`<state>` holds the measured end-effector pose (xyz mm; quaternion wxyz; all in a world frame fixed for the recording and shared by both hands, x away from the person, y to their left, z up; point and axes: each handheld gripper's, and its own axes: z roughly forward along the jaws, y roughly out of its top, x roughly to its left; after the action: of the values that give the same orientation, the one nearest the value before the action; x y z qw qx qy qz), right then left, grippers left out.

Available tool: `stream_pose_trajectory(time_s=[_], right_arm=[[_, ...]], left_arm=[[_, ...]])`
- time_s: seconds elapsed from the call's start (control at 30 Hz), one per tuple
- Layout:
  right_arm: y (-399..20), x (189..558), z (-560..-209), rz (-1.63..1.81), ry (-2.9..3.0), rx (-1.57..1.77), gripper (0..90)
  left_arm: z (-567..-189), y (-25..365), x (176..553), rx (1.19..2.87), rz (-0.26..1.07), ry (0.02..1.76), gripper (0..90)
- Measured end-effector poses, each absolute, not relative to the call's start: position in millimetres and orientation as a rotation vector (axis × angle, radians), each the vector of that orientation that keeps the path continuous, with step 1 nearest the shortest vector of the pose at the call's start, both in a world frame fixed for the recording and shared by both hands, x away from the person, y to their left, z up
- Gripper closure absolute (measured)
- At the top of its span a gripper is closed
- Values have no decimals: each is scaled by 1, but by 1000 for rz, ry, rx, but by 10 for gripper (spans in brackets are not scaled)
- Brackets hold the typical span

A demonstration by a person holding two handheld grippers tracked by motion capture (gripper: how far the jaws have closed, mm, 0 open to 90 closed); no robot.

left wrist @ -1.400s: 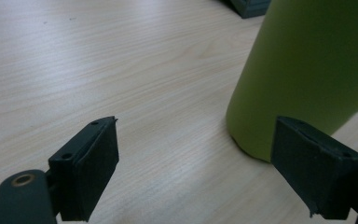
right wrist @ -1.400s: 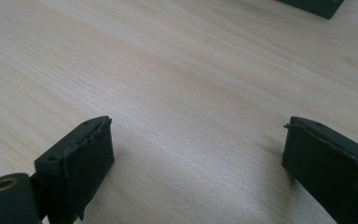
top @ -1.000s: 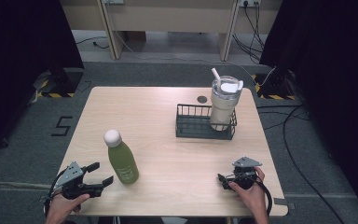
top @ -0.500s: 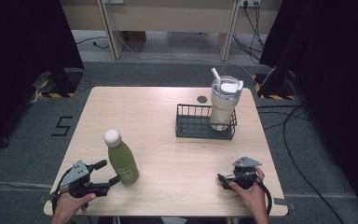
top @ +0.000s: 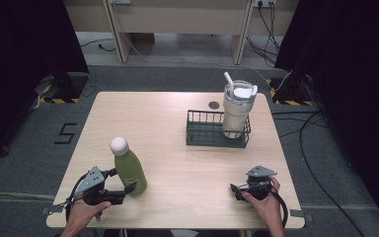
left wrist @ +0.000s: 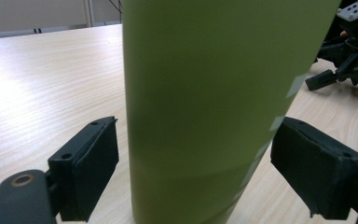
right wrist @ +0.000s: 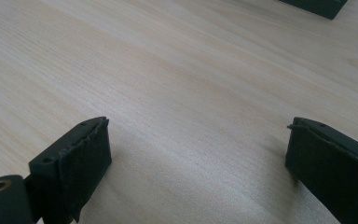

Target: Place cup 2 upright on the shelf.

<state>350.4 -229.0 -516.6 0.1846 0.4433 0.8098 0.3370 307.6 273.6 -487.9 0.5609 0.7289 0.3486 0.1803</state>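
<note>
Straddling: left claw [top: 124, 181], jaws wide, either side of the tall olive-green metal bottle [top: 129, 169] with white cap, not touching.
Bottle place: upright, surface's 7 o'clock corner.
Right claw [top: 237, 190]: wide, empty, at 5 o'clock.
Surface [top: 177, 143]: pale wood.
Room: grey carpet.

High view overhead, facing forward-down; left gripper view close on green bottle [left wrist: 205, 107], shared with high view [top: 130, 169]

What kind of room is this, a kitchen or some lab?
Probably a lab or recording studio: one bare wooden table on grey carpet, black curtains at both sides, loose cables on the floor, and hand-held grippers.
</note>
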Motion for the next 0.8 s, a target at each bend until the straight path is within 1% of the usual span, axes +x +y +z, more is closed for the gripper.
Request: stream_pose_trajectory(time_s=[0.57,0.8], right_arm=[[-229,350,-517,948,2285,1248,66],[-229,351,-517,948,2288,1245,63]], left_arm=[[-497,259,321,1742,433,811,150],[-499,259,322,1745,449,799,187]])
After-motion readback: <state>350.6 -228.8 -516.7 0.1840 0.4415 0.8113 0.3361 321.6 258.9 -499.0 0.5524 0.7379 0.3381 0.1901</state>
